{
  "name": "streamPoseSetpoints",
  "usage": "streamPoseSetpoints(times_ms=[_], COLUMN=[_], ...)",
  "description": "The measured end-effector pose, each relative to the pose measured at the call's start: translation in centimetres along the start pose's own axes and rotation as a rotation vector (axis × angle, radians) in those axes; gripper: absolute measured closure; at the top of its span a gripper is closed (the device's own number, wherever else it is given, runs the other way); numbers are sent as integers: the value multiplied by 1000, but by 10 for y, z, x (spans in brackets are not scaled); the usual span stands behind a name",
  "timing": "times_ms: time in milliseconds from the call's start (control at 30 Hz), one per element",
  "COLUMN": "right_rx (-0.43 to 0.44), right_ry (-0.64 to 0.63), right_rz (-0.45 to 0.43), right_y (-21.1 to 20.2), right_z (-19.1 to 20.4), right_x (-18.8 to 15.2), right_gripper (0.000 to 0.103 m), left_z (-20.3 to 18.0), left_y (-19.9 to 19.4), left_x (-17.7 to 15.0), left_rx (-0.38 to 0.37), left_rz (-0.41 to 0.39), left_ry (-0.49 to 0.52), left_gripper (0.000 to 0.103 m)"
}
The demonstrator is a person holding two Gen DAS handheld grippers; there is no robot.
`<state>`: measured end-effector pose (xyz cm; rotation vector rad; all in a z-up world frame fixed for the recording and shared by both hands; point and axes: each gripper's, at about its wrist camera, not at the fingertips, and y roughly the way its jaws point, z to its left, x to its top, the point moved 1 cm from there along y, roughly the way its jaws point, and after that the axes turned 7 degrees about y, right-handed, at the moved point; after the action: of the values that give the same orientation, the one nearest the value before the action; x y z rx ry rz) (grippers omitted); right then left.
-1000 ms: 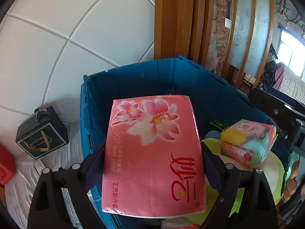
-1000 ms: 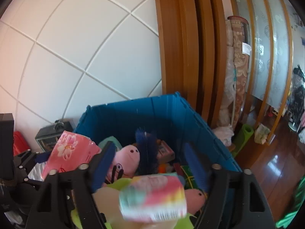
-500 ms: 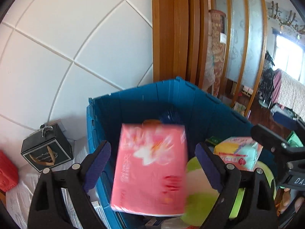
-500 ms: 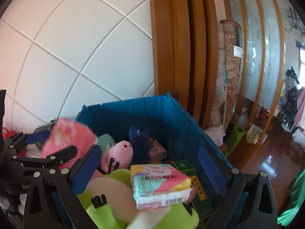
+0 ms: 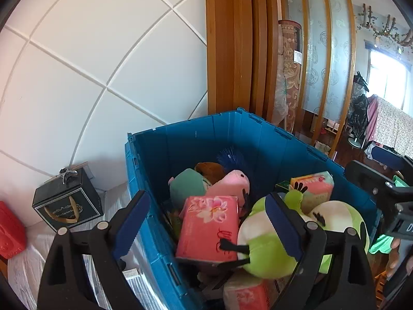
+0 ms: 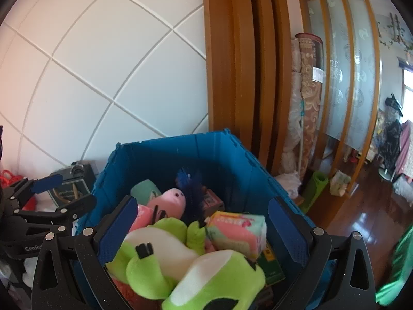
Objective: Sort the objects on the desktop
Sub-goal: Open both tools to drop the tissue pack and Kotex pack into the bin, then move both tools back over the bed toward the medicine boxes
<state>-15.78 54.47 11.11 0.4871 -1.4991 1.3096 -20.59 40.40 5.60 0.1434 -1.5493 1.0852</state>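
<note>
Pink tissue pack [image 5: 209, 228] lies in our blue crate [image 5: 196, 139], touching the green plush [image 5: 271, 242] and pink pig toy [image 5: 232, 183]. Our left claw [image 5: 206, 223] and right claw [image 6: 204, 228] both gape wide, gripping nothing.

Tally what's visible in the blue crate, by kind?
Plush toys: 3: lime green plush, pink pig, teal plush
Soft packs: 3: pink flower pack, pastel pack, lower pink pack
Small boxes: 2: green box, reddish box
Brushes: 1: blue brush
Total: 9; brown item unclear, uncounted
</note>
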Motion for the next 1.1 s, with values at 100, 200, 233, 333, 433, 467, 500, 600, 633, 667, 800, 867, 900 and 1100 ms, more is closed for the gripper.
streamPoseSetpoints(times_ms=[100,200,233,333,433,467,500,600,633,667,800,867,900,1100], right_rx=[11,35,48,82,111,118,133,187,215,232,309,352,366,425], right_ry=[2,2,1,-9,-29,-40,-52,-70,-76,-81,-113,-133,-141,-202], right_rz=[-4,-13,-18,-29,-37,-39,-43,-42,-38,-36,3,23,31,141], right_y=[-9,-19,-24,-35,-43,-46,-48,-51,-50,-50,-40,-32,-28,17], right_z=[6,15,21,39,62,71,84,116,131,141,195,222,235,305], right_x=[-6,-10,-12,-17,-22,-24,-27,-34,-37,-39,-53,-60,-64,-99], right_gripper=[0,0,0,0,0,0,0,0,0,0,0,0,0,0], left_z=[9,18,22,38,61,71,81,120,135,149,213,246,261,337], left_y=[-11,-21,-25,-36,-49,-53,-57,-69,-72,-75,-85,-88,-89,-88], left_x=[-10,-18,-22,-35,-52,-58,-64,-85,-94,-102,-137,-156,-165,-221], left_rx=[1,-2,-8,-8,5,19,33,94,115,134,197,238,254,360], left_rz=[-10,-10,-4,6,7,5,3,15,23,32,70,100,115,188], left_ry=[-18,-29,-32,-50,-79,-92,-104,-146,-161,-176,-258,-293,-311,-393], left_gripper=[11,11,11,11,11,11,11,11,11,11,11,11,11,11])
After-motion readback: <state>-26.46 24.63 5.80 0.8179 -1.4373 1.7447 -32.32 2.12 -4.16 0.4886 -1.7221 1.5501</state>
